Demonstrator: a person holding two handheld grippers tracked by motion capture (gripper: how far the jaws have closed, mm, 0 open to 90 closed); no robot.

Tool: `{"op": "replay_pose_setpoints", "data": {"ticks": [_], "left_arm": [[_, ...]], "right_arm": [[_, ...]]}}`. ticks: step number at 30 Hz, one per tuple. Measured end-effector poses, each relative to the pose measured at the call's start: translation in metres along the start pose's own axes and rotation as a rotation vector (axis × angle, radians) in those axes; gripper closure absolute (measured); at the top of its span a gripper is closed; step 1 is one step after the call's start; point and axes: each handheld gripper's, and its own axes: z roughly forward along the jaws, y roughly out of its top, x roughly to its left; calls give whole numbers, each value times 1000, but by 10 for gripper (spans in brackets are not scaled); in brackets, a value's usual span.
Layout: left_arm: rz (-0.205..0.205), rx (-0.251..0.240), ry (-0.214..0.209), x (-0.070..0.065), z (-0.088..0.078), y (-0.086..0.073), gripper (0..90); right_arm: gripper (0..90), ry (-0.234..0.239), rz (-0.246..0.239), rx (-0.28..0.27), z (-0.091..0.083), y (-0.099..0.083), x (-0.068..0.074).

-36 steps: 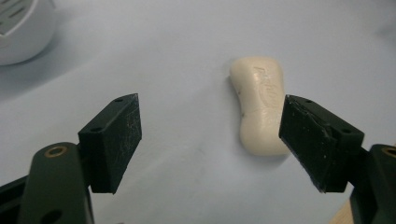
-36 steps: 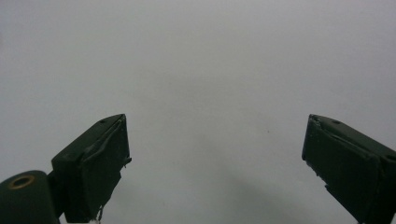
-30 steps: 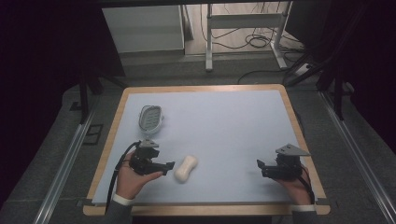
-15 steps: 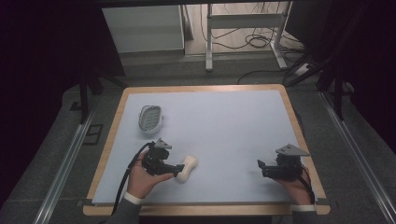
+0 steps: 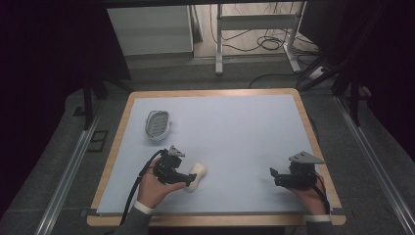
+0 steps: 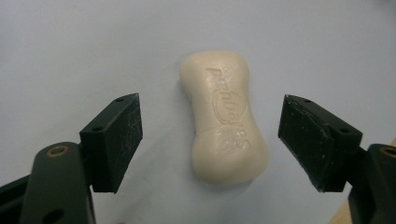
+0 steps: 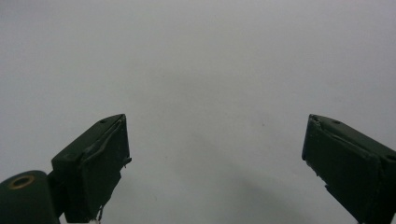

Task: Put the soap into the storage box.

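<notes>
A cream bar of soap point(image 5: 196, 175) with raised lettering lies flat on the pale blue table mat point(image 5: 235, 132), near the front left. My left gripper point(image 5: 188, 180) is open and sits right at the soap. In the left gripper view the soap point(image 6: 224, 116) lies between the two spread jaws, touching neither. A grey oval soap dish point(image 5: 158, 124) stands farther back on the left. My right gripper point(image 5: 273, 176) is open at the front right, over bare mat point(image 7: 205, 93), with nothing between its jaws.
The mat covers a table with a wooden rim point(image 5: 115, 147). Beyond the far edge stand a white cabinet point(image 5: 149, 29) and a metal frame with cables point(image 5: 259, 36) on the floor. Rails run along both sides of the table.
My left gripper has moved right and forward, from beside the soap to around it. The right gripper has stayed still.
</notes>
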Motion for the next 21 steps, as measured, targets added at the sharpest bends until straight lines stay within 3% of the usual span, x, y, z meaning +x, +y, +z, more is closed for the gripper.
{"op": "replay_pose_setpoints", "data": {"ticks": [15, 21], "left_arm": [[11, 72, 17, -8, 24, 11, 243], [23, 123, 39, -10, 35, 15, 248]], "right_arm": [[71, -5, 1, 7, 0, 0, 0], [71, -10, 6, 9, 1, -1, -1]]}}
